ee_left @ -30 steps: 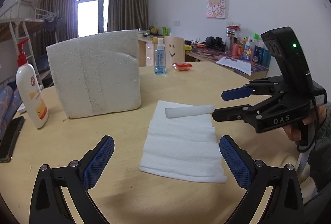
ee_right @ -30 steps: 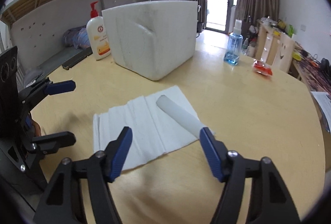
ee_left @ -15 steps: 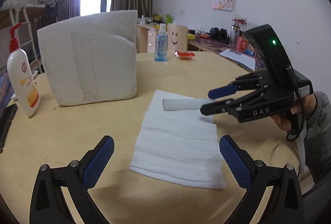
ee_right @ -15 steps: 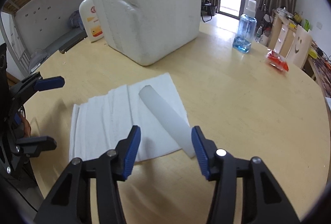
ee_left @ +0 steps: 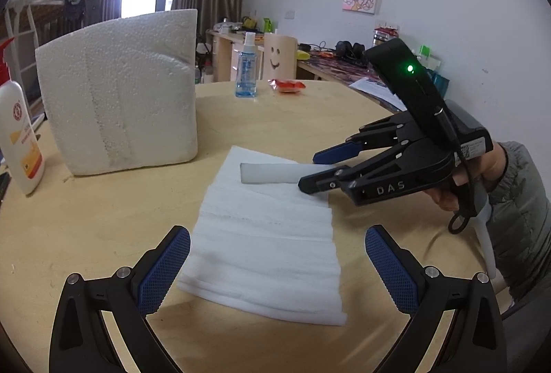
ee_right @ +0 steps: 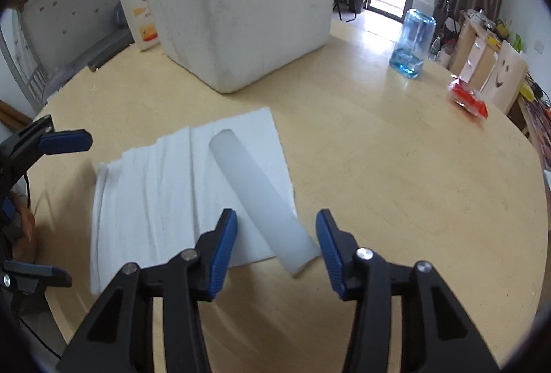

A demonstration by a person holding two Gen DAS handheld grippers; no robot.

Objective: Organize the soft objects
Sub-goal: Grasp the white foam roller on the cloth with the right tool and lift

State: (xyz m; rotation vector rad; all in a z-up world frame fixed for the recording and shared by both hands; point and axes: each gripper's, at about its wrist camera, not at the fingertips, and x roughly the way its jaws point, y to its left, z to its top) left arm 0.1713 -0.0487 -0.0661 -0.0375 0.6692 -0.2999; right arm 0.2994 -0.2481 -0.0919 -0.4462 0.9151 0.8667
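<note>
Right gripper has its jaws closing, still apart, around the near end of a white foam roll (smooth, matte) lying across a folded white foam sheet

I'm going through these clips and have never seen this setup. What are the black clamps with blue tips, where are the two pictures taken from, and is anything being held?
There is no robot here: a person holds a hand-operated two-finger tool in each hand, with a wide-angle camera on each looking along its fingers. One picture is from the left tool, the other from the right tool, which also shows in the left view.

On the round wooden table lie a folded white foam sheet with a white foam roll on it. Behind are a white foam box, a lotion bottle, a blue spray bottle and a red packet.

Nothing is held yet. The right tool's jaws have just been closing around the roll's near end but do not press on it. The left tool is open over the sheet.
</note>
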